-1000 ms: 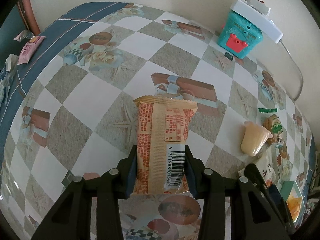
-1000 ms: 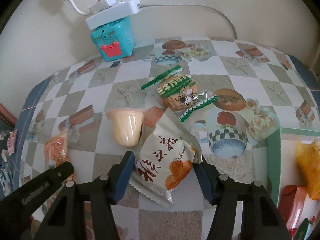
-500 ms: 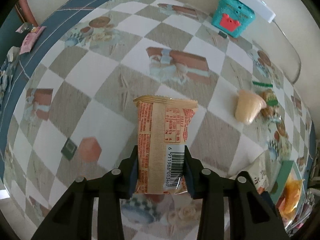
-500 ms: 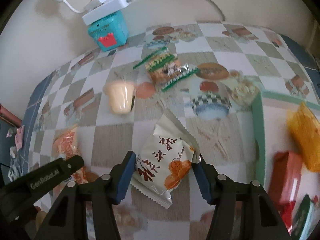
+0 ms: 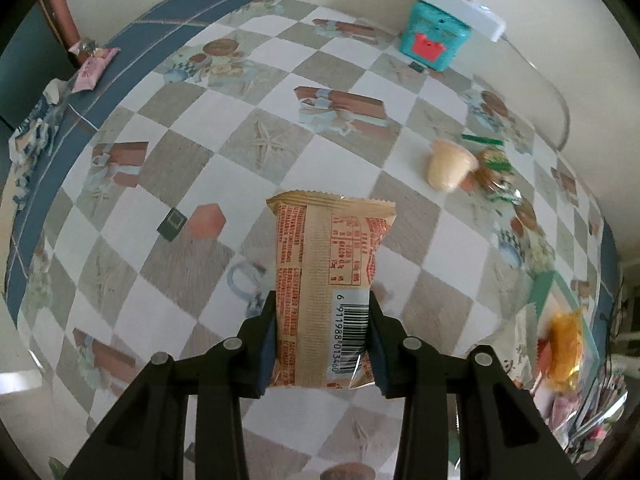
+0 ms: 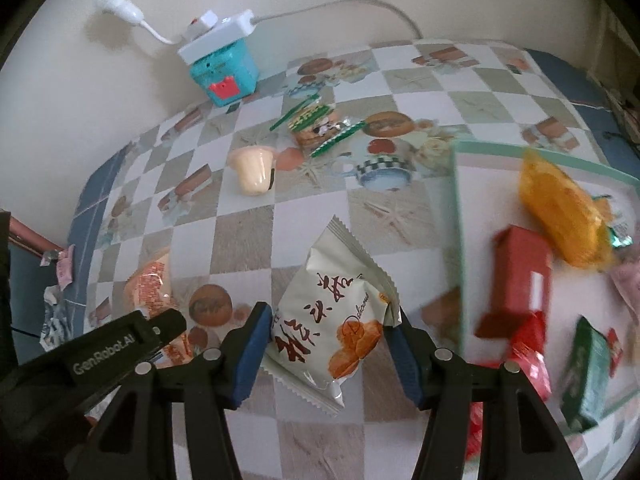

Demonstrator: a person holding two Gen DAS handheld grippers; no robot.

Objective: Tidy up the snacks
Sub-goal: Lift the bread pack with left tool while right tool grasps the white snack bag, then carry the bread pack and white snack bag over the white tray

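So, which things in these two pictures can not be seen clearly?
- Right wrist view: the snacks in the green-rimmed tray, such as the red box, are motion-blurred; labels unreadable.
- Left wrist view: the tray is cut off at the edge.
- Left wrist view: the orange packet shows only its back.

Soft, even daylight, no harsh glare. Faint shadow behind the wall plug. Strong fisheye bending with dark corners. Motion blur right of the fingers; held packets stay sharp.
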